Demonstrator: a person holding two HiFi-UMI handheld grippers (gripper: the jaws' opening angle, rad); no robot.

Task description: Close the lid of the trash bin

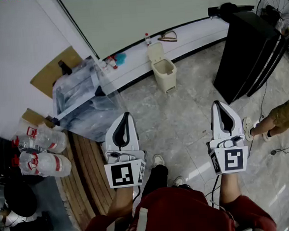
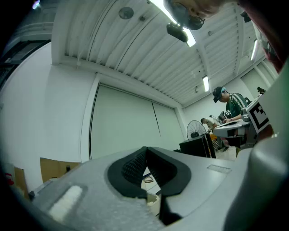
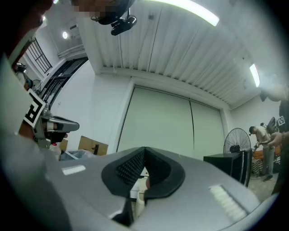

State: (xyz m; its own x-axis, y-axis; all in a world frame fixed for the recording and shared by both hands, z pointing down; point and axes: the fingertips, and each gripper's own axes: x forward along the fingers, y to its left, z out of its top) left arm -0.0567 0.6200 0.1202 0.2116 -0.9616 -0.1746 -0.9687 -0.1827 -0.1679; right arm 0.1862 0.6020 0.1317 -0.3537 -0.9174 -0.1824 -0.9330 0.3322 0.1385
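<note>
Left gripper [image 1: 126, 117] and right gripper [image 1: 220, 107] hover with fingers pressed together, empty; the beige trash bin [image 1: 165, 71] stands well ahead, lid [image 1: 155, 51] raised.

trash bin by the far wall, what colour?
Cream all over: the trash bin shows best in the head view.

A big black box [image 1: 248, 51] and a fan [image 1: 276, 4] stand at upper right. Water bottles [image 1: 41, 152] lie at left.
</note>
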